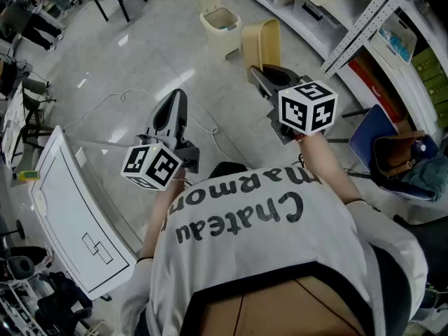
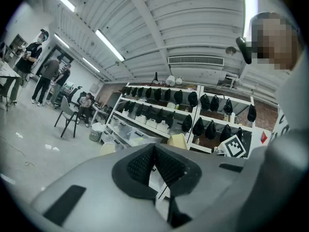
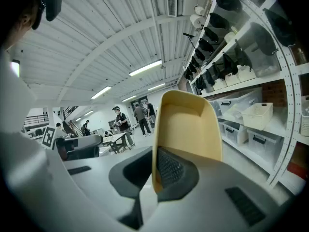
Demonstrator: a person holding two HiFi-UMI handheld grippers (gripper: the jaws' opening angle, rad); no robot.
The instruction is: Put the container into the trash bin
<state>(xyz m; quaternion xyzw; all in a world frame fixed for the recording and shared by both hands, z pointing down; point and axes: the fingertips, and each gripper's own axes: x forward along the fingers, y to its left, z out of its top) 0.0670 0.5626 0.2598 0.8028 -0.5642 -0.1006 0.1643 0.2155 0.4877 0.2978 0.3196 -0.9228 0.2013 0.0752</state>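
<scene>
A tan, open-topped container [image 1: 261, 42] stands upright in my right gripper [image 1: 260, 73], which is shut on its lower wall. In the right gripper view the container [image 3: 187, 124] rises right in front of the right gripper [image 3: 157, 172], its edge pinched between the pads. A cream trash bin [image 1: 222, 25] with its lid raised stands on the floor just beyond and left of the container. My left gripper [image 1: 176, 98] hovers lower left of it, shut with nothing in it. The left gripper [image 2: 155, 151] shows its pads pressed together.
A white board [image 1: 77, 222] lies at the left. Metal shelving [image 1: 367, 16] with boxes runs along the right. A blue chair with a brown bag [image 1: 392, 156] stands at right. A cable [image 1: 126, 95] trails over the grey floor. People stand far off [image 2: 43, 76].
</scene>
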